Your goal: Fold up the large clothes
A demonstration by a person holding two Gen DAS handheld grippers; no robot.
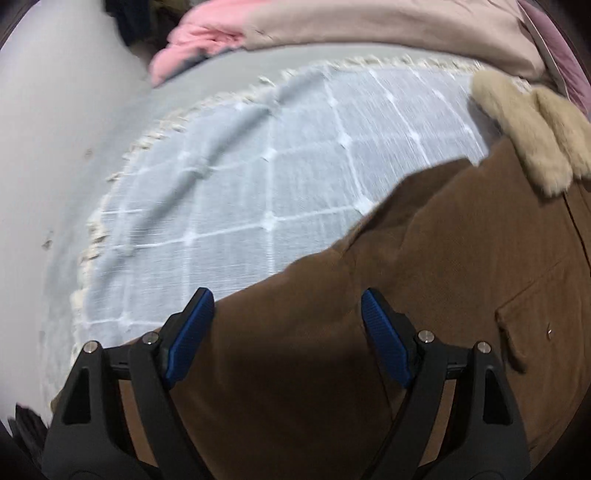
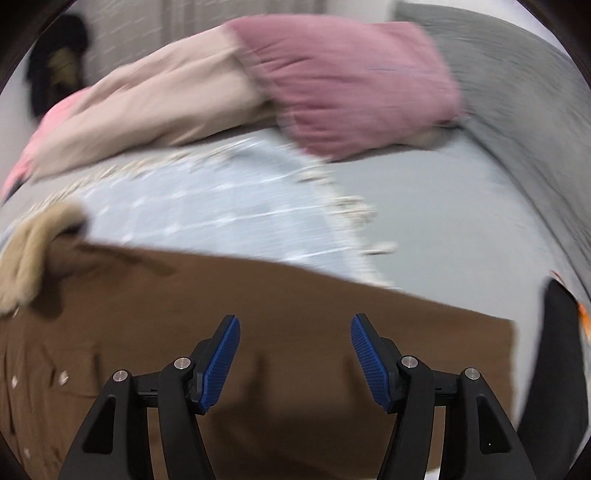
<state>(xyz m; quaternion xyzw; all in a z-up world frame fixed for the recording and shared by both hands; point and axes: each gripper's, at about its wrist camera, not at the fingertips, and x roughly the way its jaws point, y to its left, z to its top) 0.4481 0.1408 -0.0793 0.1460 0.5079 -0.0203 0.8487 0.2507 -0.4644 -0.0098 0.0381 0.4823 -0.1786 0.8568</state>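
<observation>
A large brown corduroy coat (image 1: 424,258) with a beige fur collar (image 1: 532,125) lies flat on a light blue checked cloth (image 1: 240,184). My left gripper (image 1: 287,306) is open and empty, held just above the coat's edge. In the right wrist view the same coat (image 2: 258,302) fills the lower half, its fur collar (image 2: 33,251) at the left. My right gripper (image 2: 295,328) is open and empty above the coat, near its straight far edge.
A pile of pink (image 1: 192,44) and beige clothes (image 1: 369,26) lies behind the cloth; it also shows in the right wrist view (image 2: 351,85). A grey garment (image 2: 524,122) lies at the right. A dark object (image 2: 554,362) stands at the right edge. The fringed cloth rests on a grey surface (image 1: 55,147).
</observation>
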